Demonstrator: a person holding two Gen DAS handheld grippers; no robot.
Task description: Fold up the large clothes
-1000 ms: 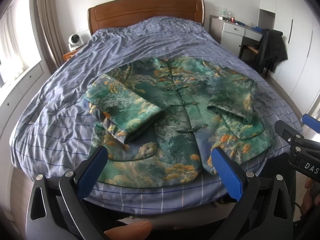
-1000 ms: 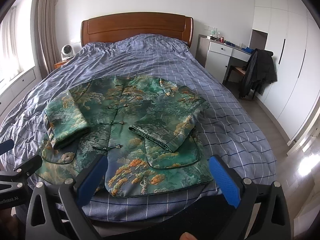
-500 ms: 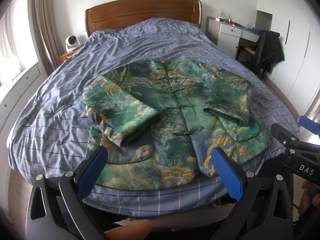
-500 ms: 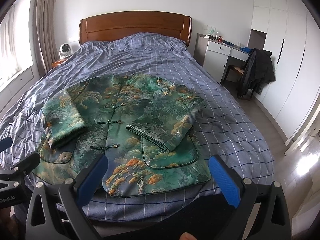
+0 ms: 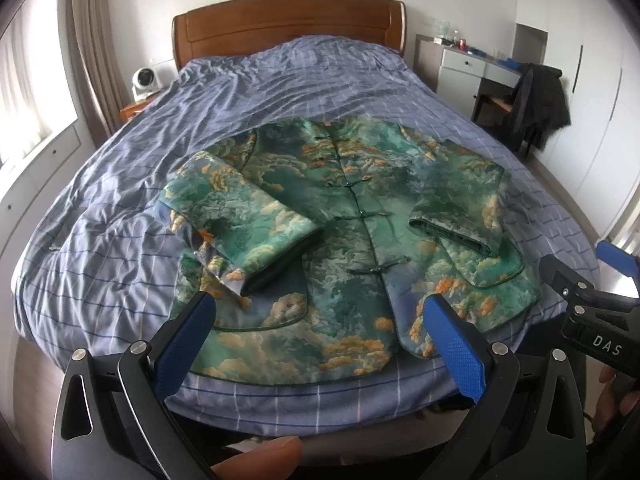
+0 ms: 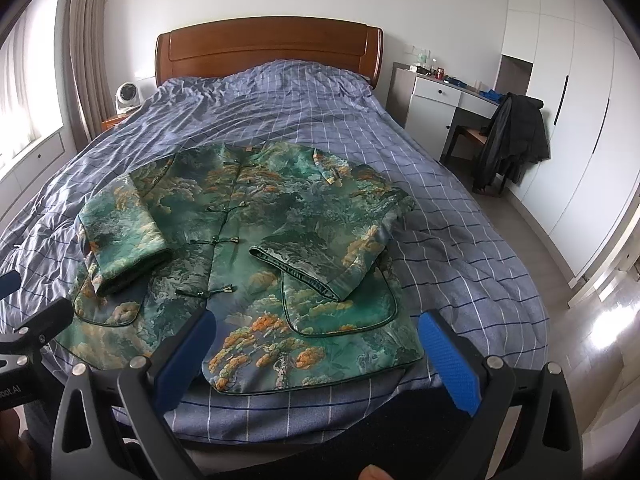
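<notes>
Where the two fisheye views begin, at the near edge, we see the left gripper (image 5: 316,316) and the right gripper (image 6: 316,336), each with its blue-padded fingers (image 5: 186,344) spread wide and nothing held between them; both hang above the foot of the bed (image 5: 100,208), clear of the cloth. At the right margin of the left view we note the right gripper's black frame and a hand (image 5: 614,396) behind it. Just beyond the fingers lies the green brocade jacket (image 6: 280,216), front up, knot buttons closed down its middle, hem nearest us and collar farthest. Its left sleeve (image 5: 240,216) and right sleeve (image 6: 332,248) are each folded inward across the chest, cuffs pointing toward the buttons. The jacket rests on a blue checked duvet (image 6: 460,240). Farther on we find the wooden headboard (image 6: 268,46); far left, a small white fan (image 6: 128,96) on a nightstand; far right, a white desk (image 6: 436,94) carrying small items too blurred to name, and a dark coat (image 6: 512,140) draped over a chair.
</notes>
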